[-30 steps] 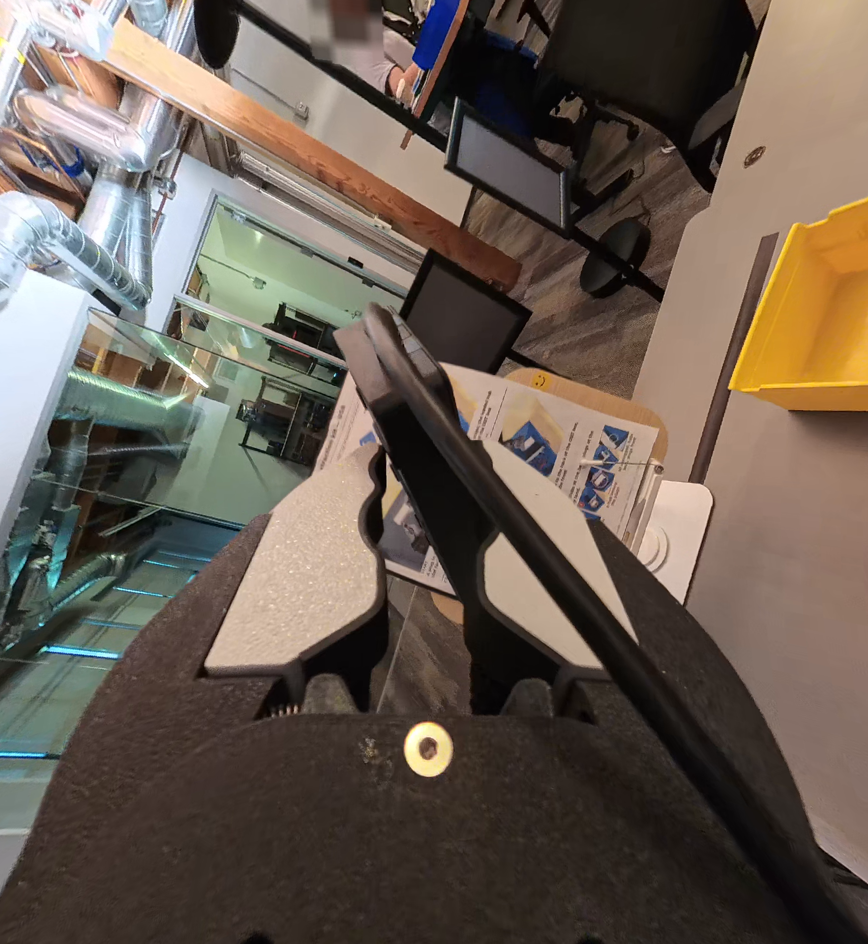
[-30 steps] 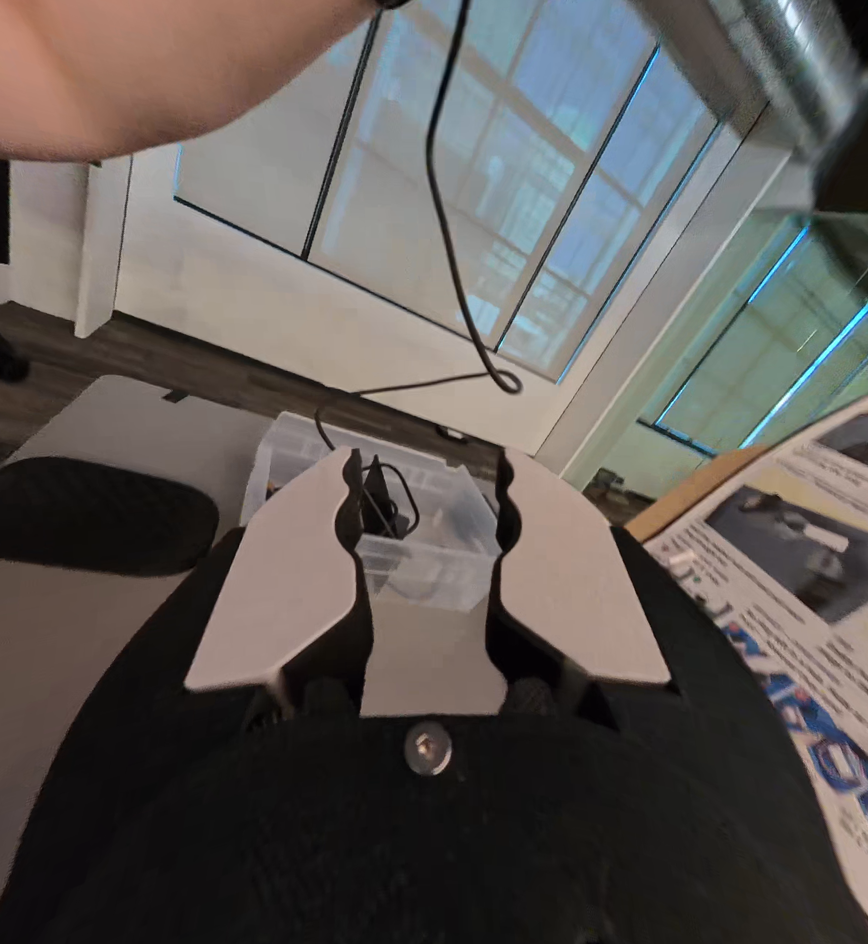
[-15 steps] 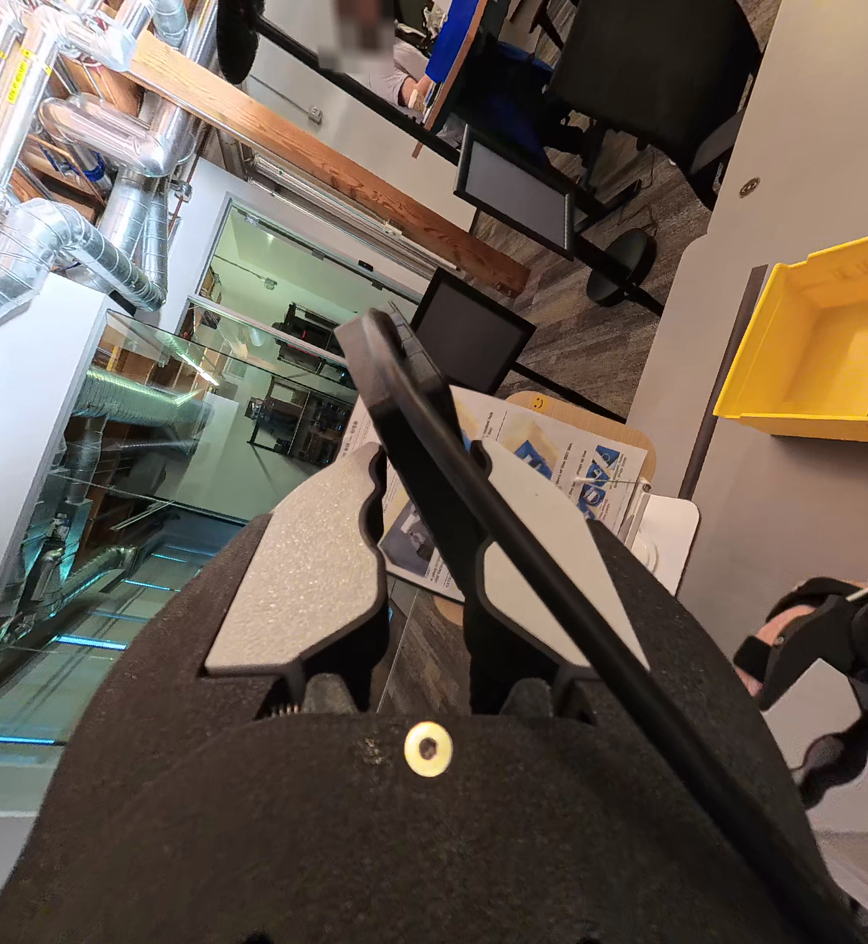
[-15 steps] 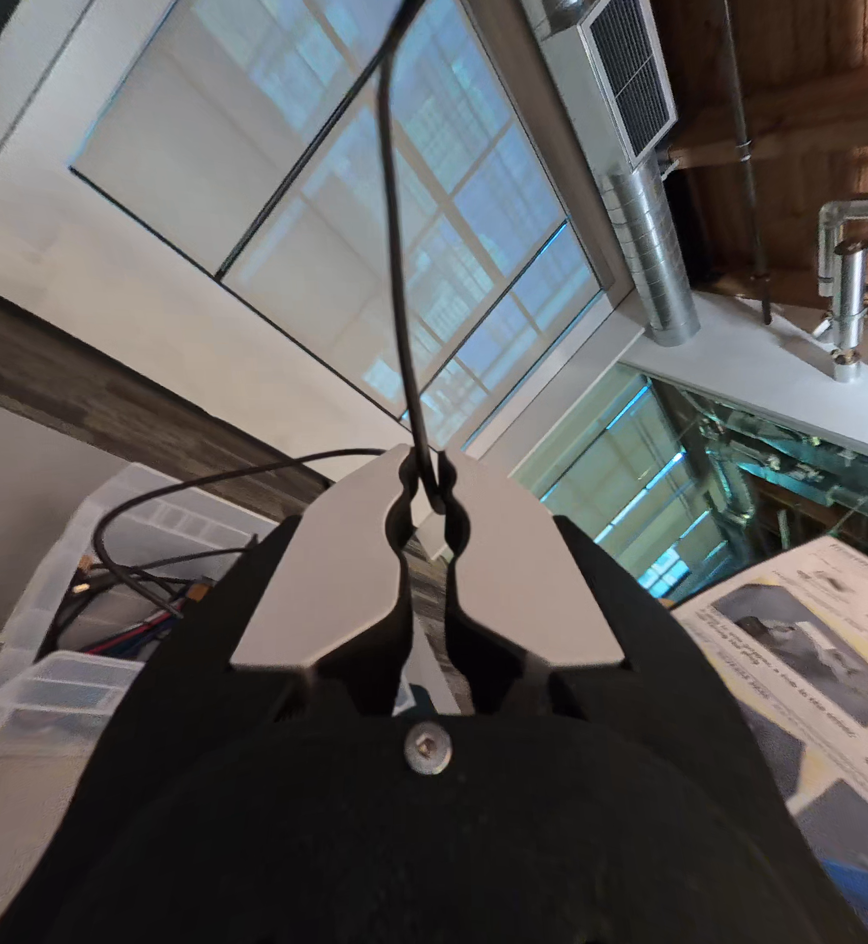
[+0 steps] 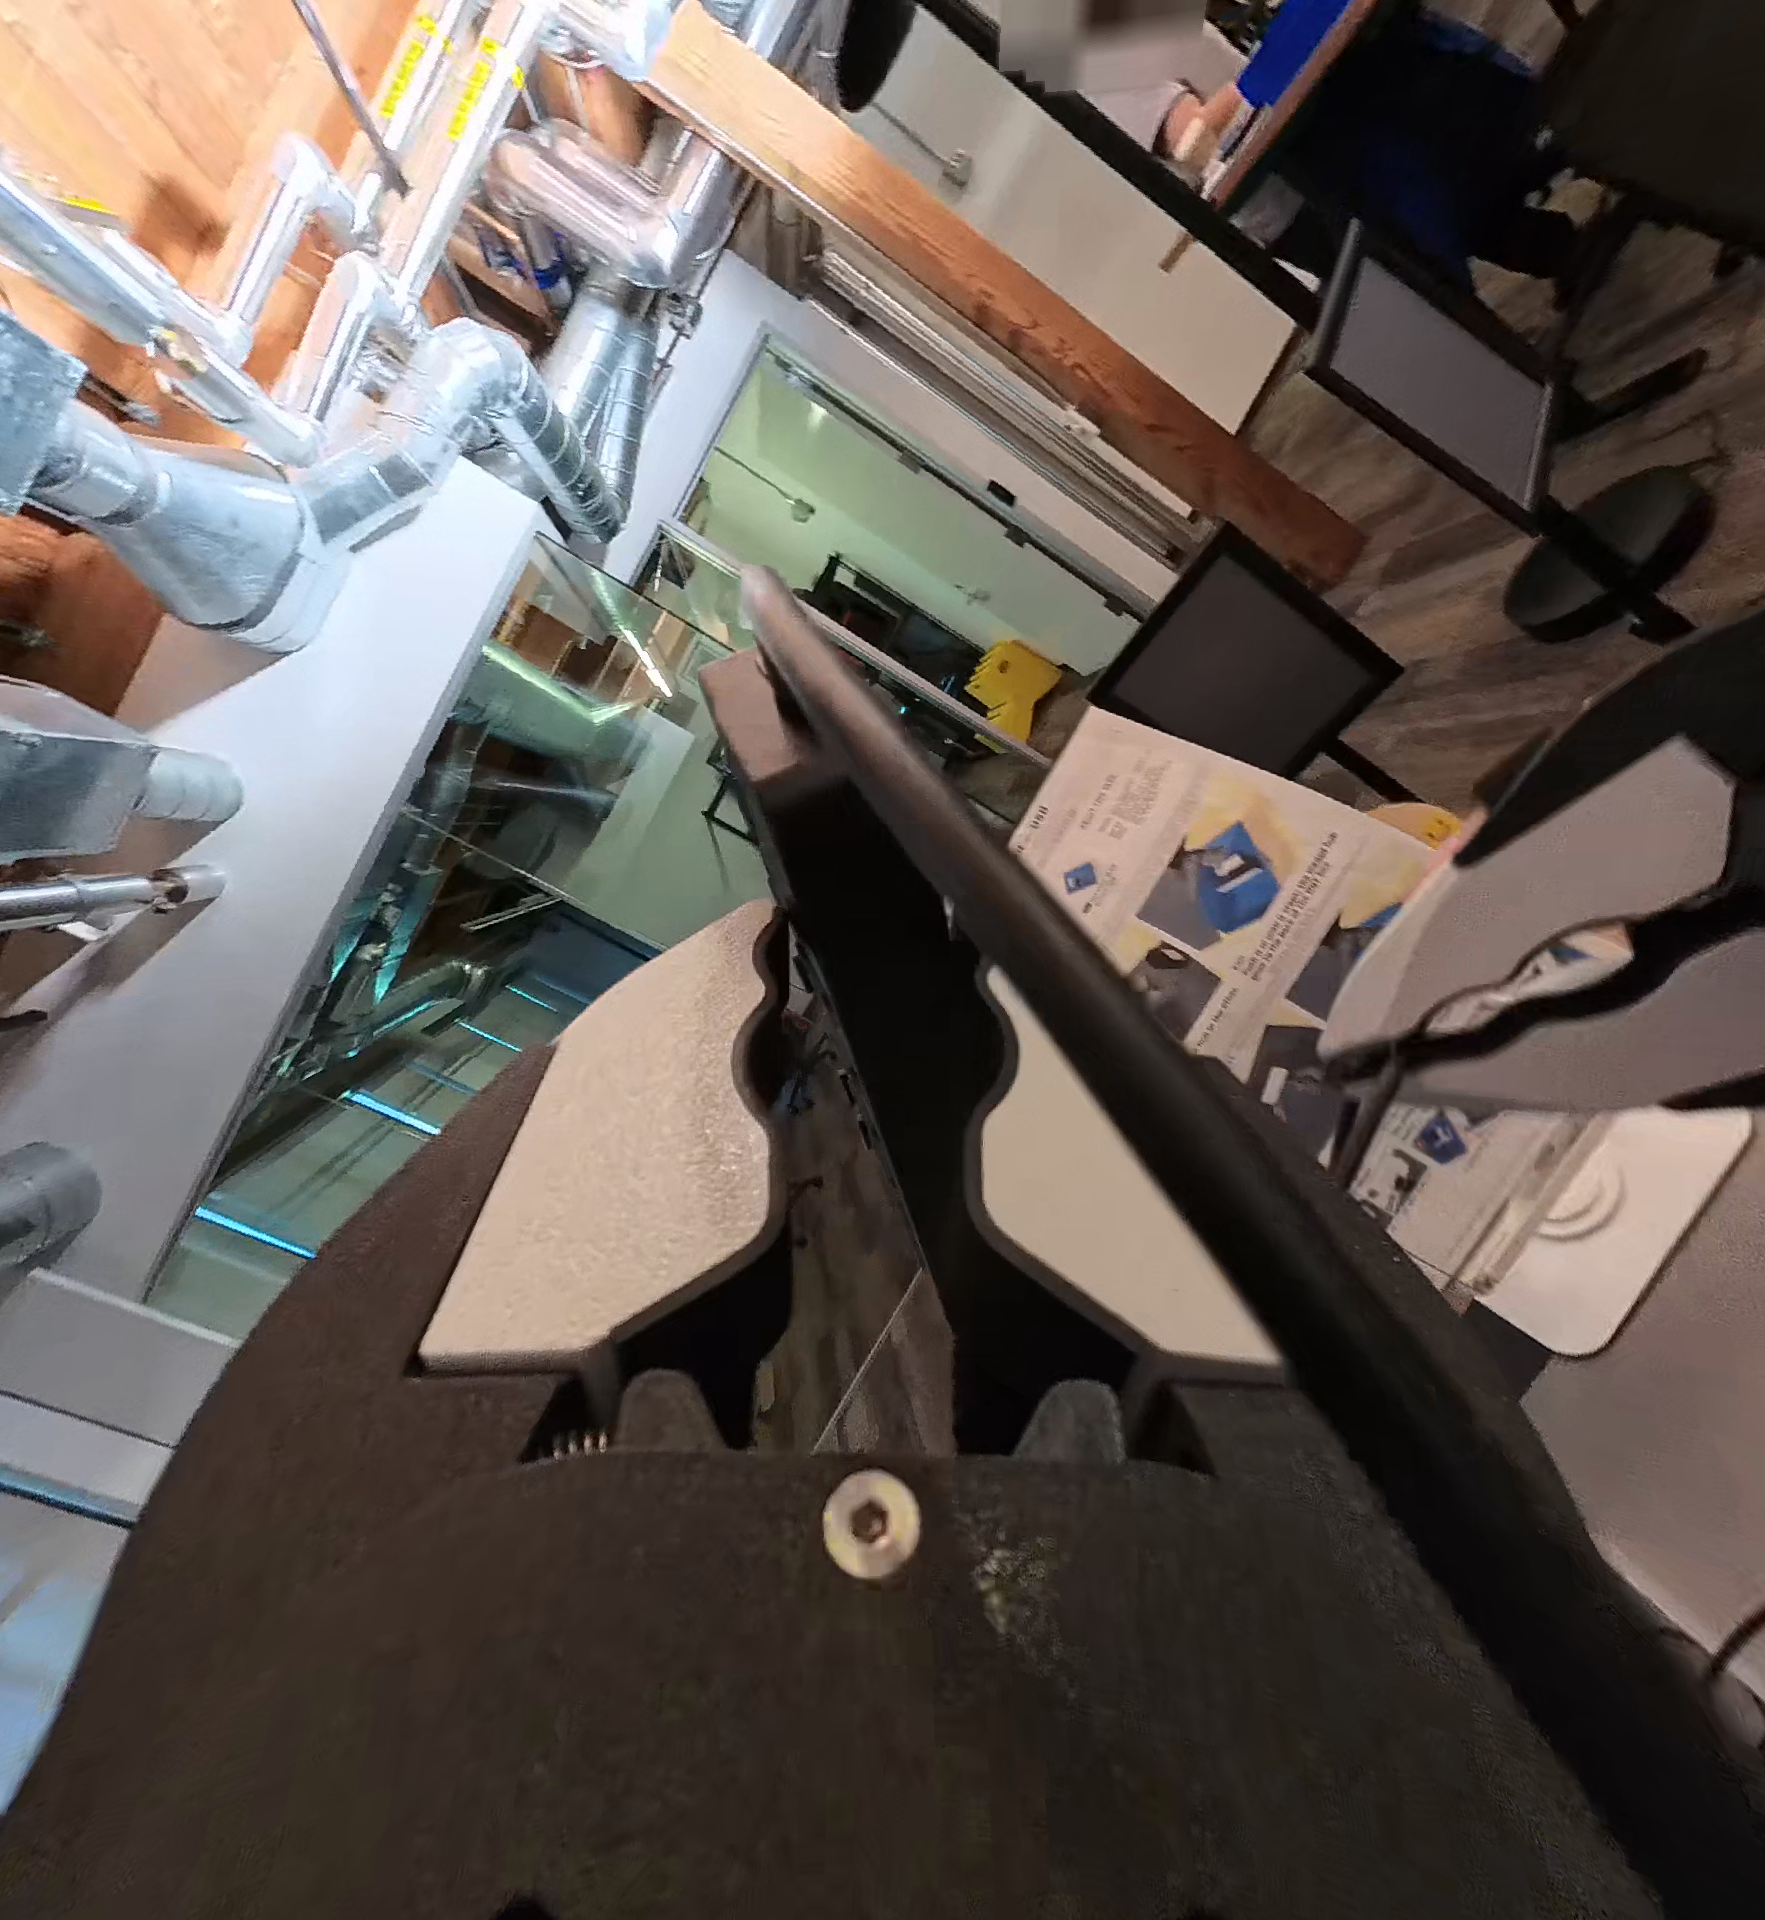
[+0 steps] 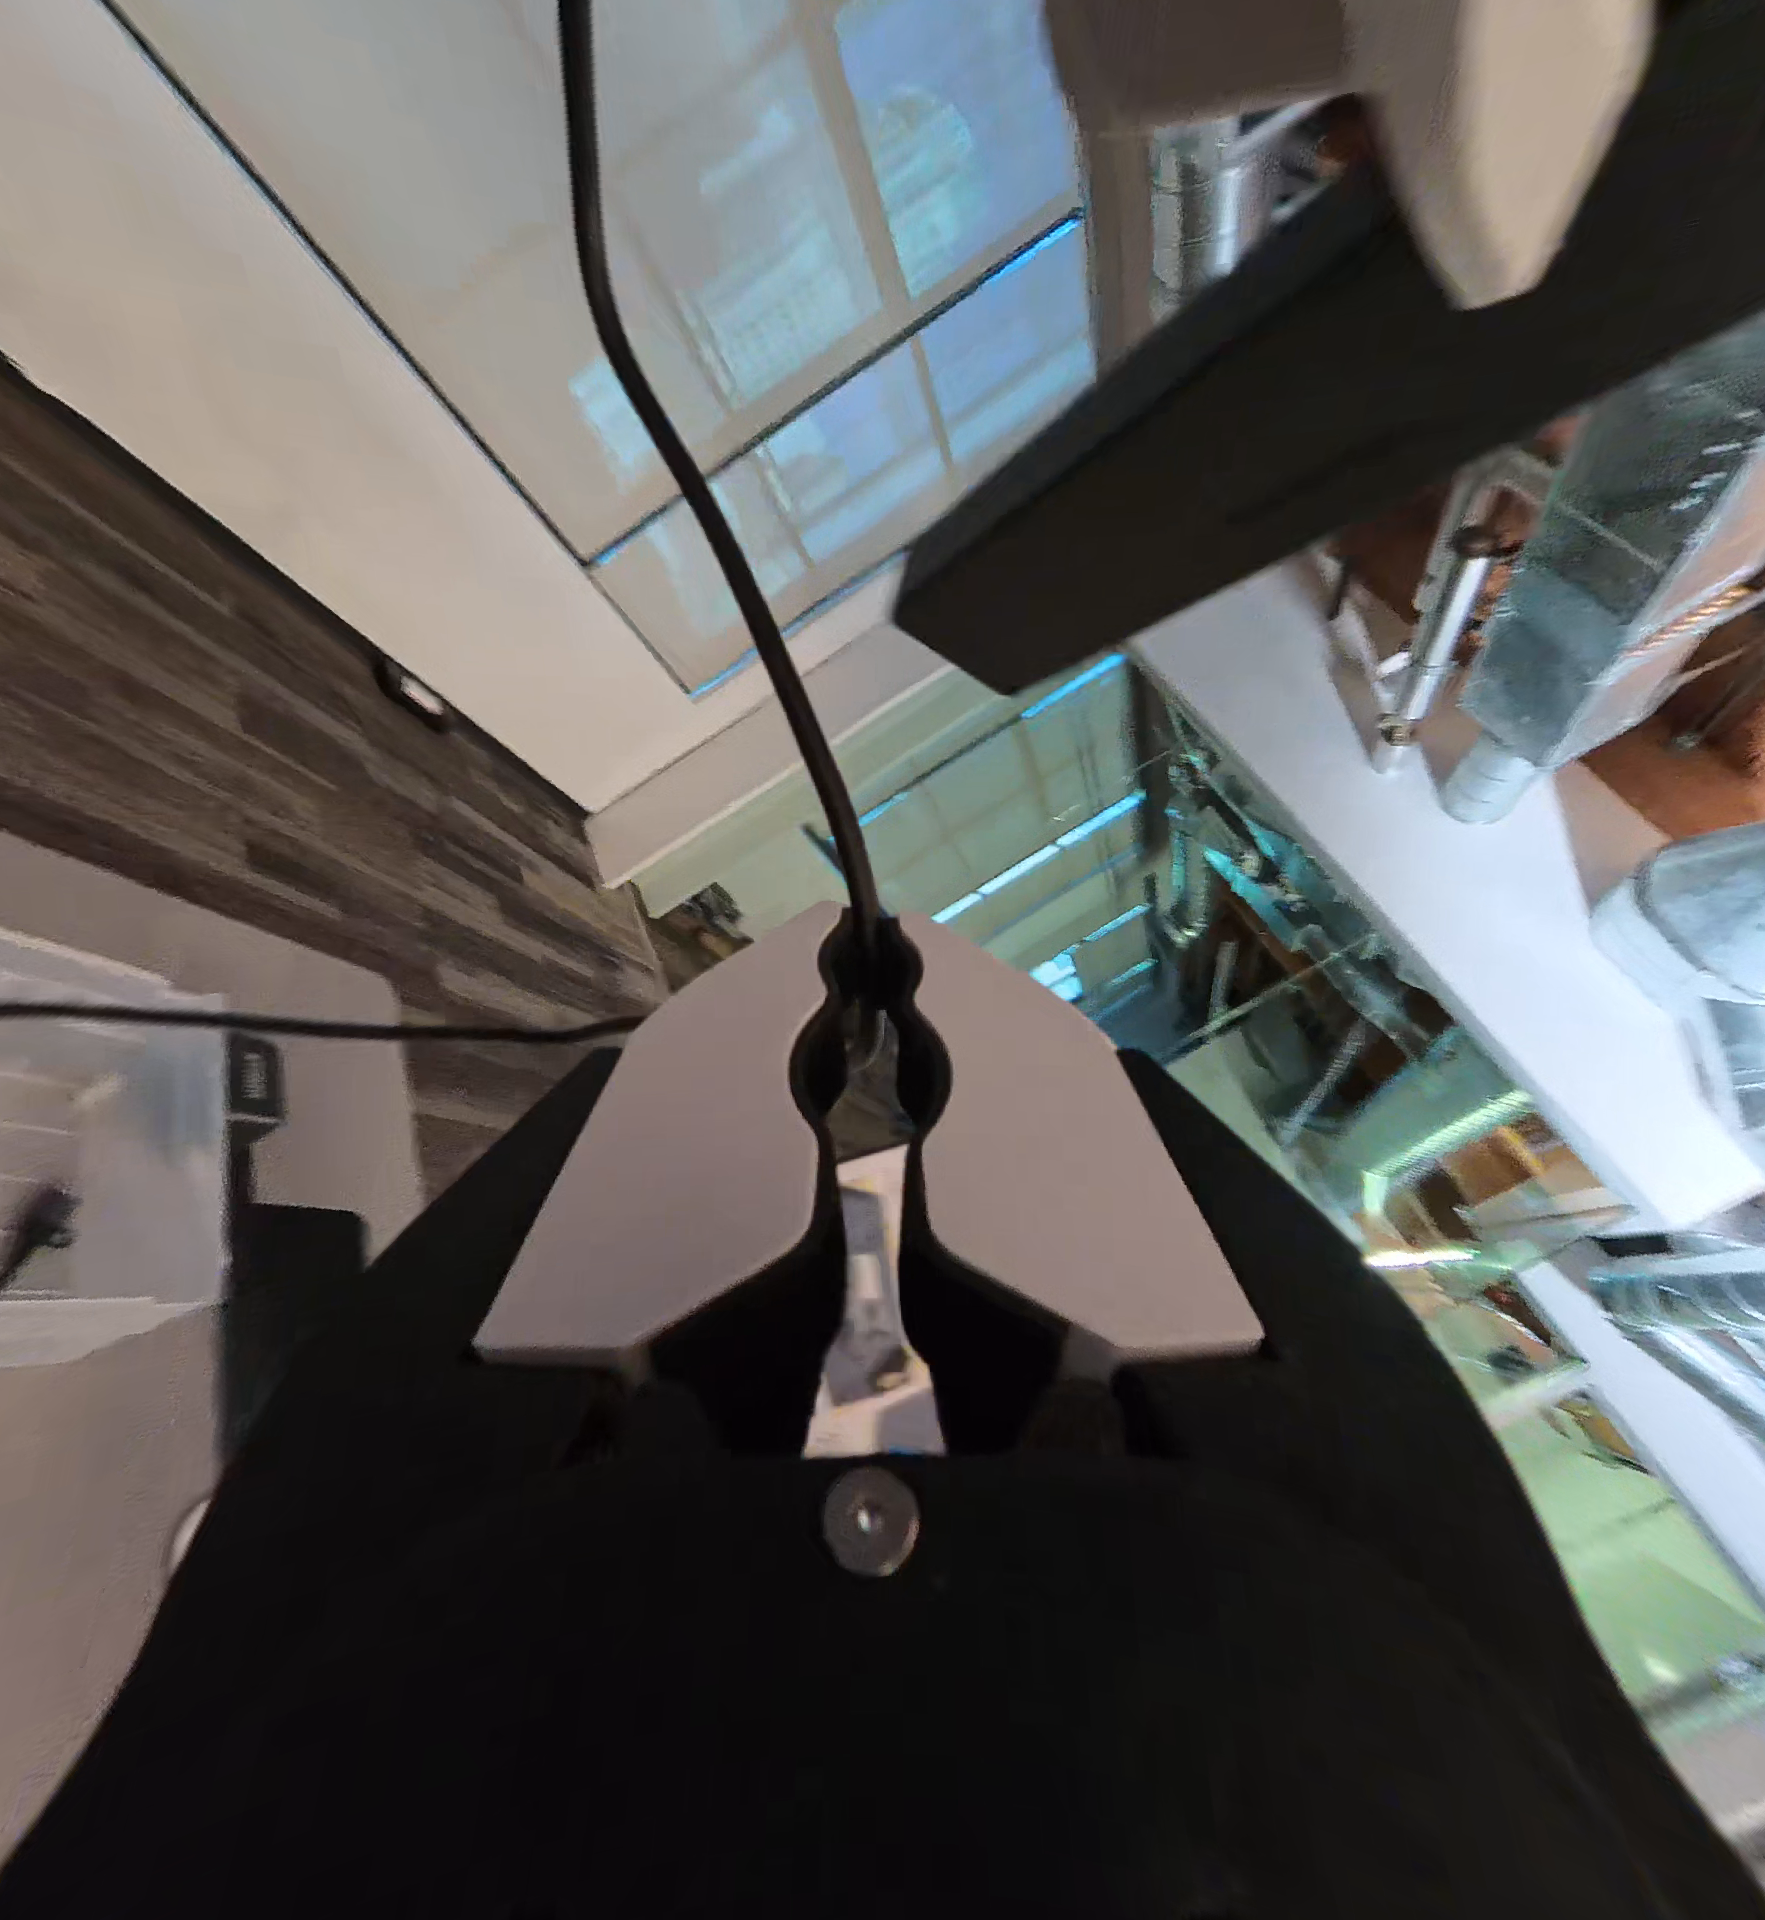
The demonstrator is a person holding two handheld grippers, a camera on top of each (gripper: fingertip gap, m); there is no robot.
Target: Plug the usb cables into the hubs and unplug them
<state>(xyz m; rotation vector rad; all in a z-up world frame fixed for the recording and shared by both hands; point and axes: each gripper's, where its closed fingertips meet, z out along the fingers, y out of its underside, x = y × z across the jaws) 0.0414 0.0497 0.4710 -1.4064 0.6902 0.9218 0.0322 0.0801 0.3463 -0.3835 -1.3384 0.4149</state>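
Note:
My left gripper [image 5: 873, 935] is shut on a long black USB hub [image 5: 836, 790] and holds it up in the air. The hub's thick black cable [image 5: 1169, 1122] runs back over my right finger. My right gripper [image 6: 870, 935] is shut on a thin black USB cable [image 6: 712, 499], with a bit of silver plug between the fingers. The cable rises out of the top of that view. The hub's end [image 6: 1169, 499] shows at the upper right of the right wrist view. In the left wrist view my right gripper [image 5: 1356, 1049] sits just right of the hub.
A printed sheet on a board [image 5: 1221, 883] and a white pad [image 5: 1605, 1226] lie on the grey table [image 5: 1740, 1455]. A clear bin of cables [image 6: 47, 1195] stands at the left. Monitors and chairs stand farther off. One gripper's finger ends stand about 12 centimetres off the other's.
My right gripper has shut on the thin cable, risen, and come up beside the hub. My left gripper has tilted upward with the hub; the yellow bin has left its view.

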